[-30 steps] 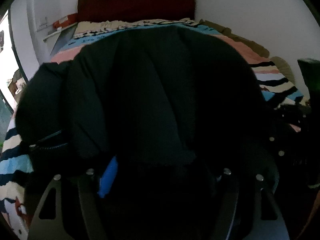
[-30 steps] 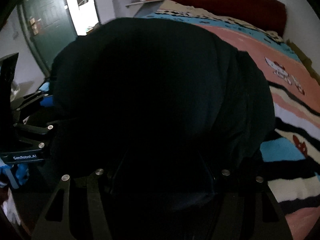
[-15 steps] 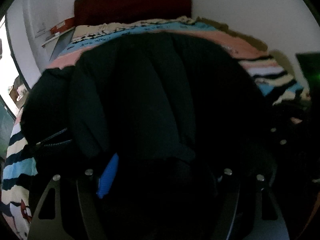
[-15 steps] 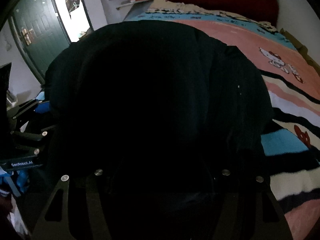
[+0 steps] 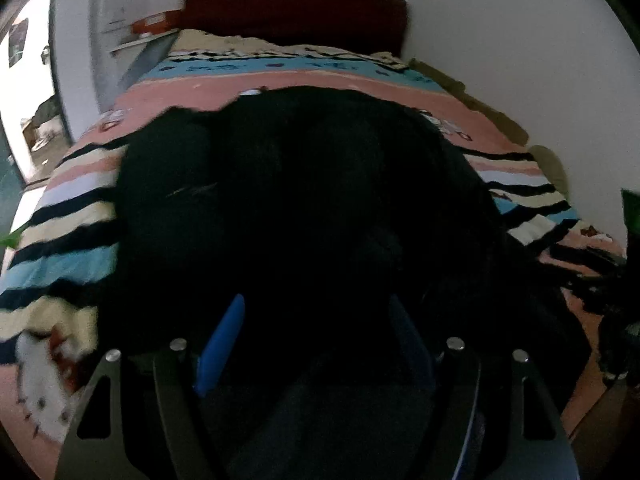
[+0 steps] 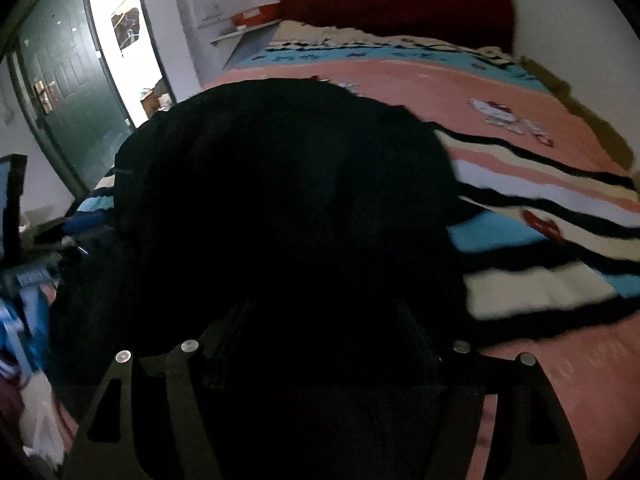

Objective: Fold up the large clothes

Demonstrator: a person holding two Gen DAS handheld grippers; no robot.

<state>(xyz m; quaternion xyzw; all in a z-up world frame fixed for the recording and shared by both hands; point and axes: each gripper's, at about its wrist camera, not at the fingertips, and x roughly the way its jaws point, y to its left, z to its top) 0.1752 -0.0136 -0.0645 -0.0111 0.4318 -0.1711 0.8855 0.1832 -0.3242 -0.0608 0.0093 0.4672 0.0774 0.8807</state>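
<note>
Bedroom (bed [image 6: 500, 92], headboard [image 6: 400, 4]).

Left gripper [image 5: 316, 316] angled steeply down over the black garment [image 5: 312, 184], blue-padded jaws spread wide, right gripper [image 6: 320, 320] likewise tilted down at it, jaws wide, just been opening, dark cloth between

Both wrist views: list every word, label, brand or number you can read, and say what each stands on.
No text can be read in either view.
Striped blanket: dark marks along the blue band may be lettering, too blurred to read.
Orange box on the shelf by the headboard: any label is too small to tell.
Green door: small stickers, unreadable.
Black garment: no label or print shows.
</note>
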